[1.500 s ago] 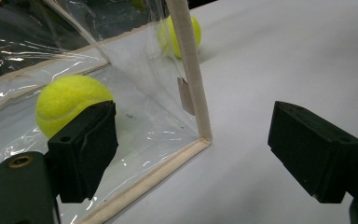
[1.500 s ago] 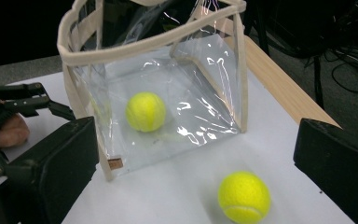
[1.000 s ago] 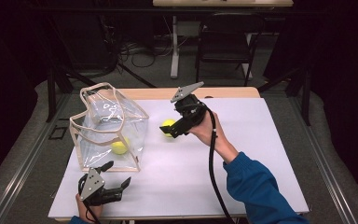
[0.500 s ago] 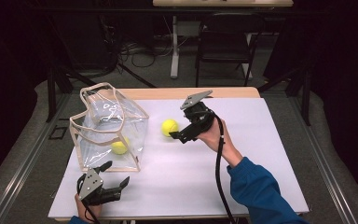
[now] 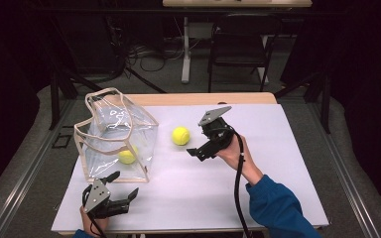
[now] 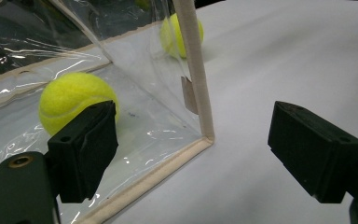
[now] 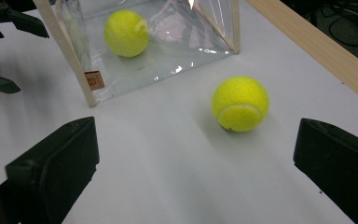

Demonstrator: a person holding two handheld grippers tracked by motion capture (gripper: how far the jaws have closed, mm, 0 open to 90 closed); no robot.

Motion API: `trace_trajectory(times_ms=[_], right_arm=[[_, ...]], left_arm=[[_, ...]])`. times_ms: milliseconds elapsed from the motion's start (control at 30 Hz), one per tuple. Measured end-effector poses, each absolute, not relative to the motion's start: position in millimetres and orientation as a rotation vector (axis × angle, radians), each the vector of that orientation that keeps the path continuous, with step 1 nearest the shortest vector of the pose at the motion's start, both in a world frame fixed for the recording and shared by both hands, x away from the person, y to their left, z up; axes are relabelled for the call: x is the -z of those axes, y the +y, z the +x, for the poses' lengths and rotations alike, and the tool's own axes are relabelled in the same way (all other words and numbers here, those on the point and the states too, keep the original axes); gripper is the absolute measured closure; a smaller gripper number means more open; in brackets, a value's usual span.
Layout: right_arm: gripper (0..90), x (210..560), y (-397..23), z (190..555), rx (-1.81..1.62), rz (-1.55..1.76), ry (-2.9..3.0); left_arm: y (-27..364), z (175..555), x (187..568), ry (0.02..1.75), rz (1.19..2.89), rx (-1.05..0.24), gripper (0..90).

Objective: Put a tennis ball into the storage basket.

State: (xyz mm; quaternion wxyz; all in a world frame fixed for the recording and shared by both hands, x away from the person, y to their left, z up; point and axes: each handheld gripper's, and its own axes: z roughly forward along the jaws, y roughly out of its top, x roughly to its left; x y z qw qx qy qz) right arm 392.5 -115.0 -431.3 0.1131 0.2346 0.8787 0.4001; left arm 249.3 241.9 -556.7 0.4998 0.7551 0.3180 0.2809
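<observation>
The right gripper [image 5: 196,151] is hovering wide open and empty beside the loose yellow felt tennis ball [image 5: 180,135], which is sitting right of the clear plastic tote bag [image 5: 116,136]; a glancing jaw could roll the ball away.

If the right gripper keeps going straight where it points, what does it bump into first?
Probably the loose yellow tennis ball on the white table. It lies ahead between the open jaws of the right gripper, slightly off-centre, so the gripper might just brush it.
</observation>
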Motion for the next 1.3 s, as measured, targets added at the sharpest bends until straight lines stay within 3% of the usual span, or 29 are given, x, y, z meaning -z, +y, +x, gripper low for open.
trace_trajectory(times_ms=[1300], right_arm=[[0.0, 483.2, -128.8, 393.6, -1.042, 0.766, 2.607]], left_arm=[[238.4, 248.1, 556.1, 0.765, 1.836, -0.685, 15.9]])
